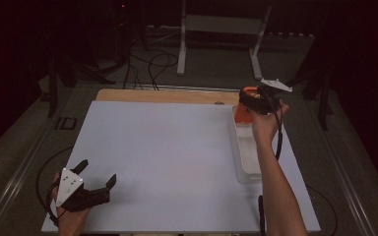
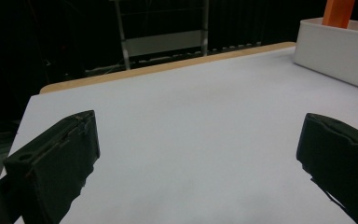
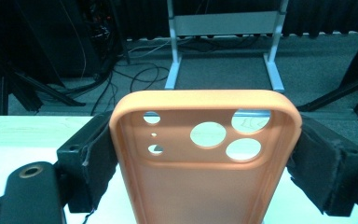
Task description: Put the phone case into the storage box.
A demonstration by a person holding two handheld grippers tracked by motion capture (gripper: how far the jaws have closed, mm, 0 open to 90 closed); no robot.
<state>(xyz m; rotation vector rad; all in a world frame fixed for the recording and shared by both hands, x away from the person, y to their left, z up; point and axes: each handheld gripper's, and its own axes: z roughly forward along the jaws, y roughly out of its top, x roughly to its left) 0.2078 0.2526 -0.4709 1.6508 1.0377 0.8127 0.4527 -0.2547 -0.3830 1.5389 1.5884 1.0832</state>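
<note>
An orange phone case (image 3: 205,172) with round camera holes stands upright between the jaws of my right gripper (image 3: 205,163), which is shut on its two long sides. In the high view the right gripper (image 1: 250,102) holds the orange case (image 1: 242,114) over the far end of a white tray (image 1: 243,157) at the table's right. My left gripper (image 1: 96,174) rests open near the front left corner of the white table (image 1: 162,147), nothing between its jaws. From the left gripper view its fingers (image 2: 56,163) spread wide over bare table, the tray (image 2: 340,51) and the case (image 2: 338,11) far right.
A strip of bare wood (image 1: 167,96) runs along the table's far edge. Beyond it a white metal stand (image 1: 221,29) and dark cables (image 1: 147,69) lie on the floor. A cable (image 1: 278,142) trails from the right gripper along the forearm.
</note>
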